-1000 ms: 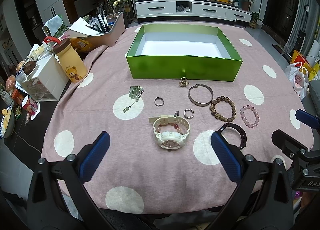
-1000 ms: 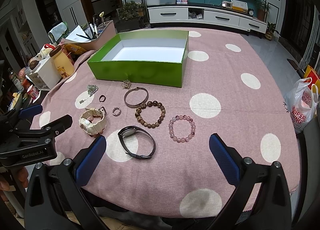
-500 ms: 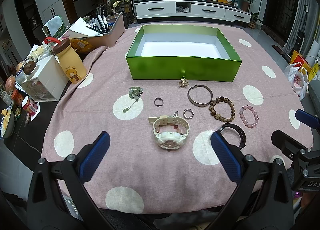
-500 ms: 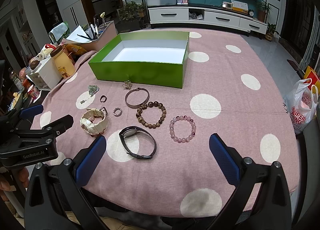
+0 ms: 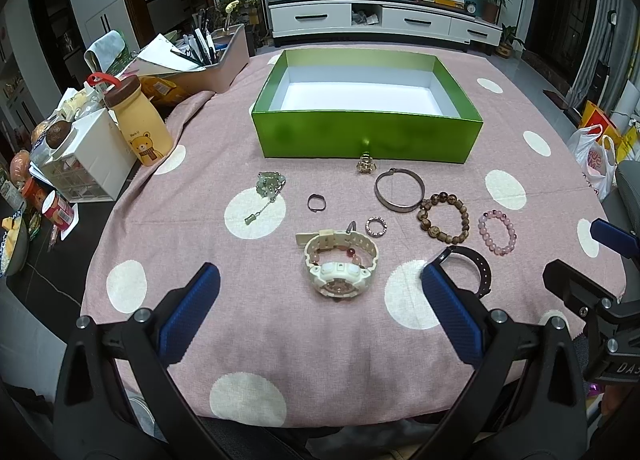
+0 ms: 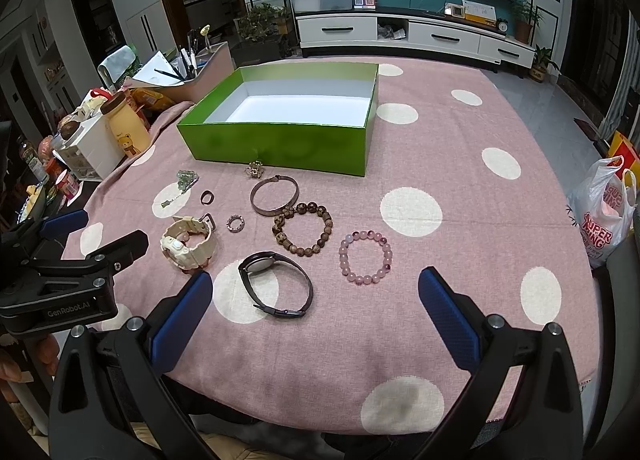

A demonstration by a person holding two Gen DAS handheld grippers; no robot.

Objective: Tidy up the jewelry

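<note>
Left wrist view: we see the black watch (image 5: 468,268) at lower right partly hidden behind the left claw's (image 5: 316,314) blue pad; the beads inside the cream watch (image 5: 340,266) are hard to make out. The left claw is spread wide, holding nothing, above the bench (image 5: 280,332) near edge. The green box (image 5: 366,140) sits at upper centre, its white floor bare; the jewelry lies in front of it. The right claw (image 5: 588,256) is cut off at the right edge.

Right wrist view: the right claw (image 6: 314,314) is spread wide, touching nothing. The black watch lies just left of centre, the pink bead bracelet (image 6: 365,257) near it. The bear bottle (image 6: 126,128) stands at left.
</note>
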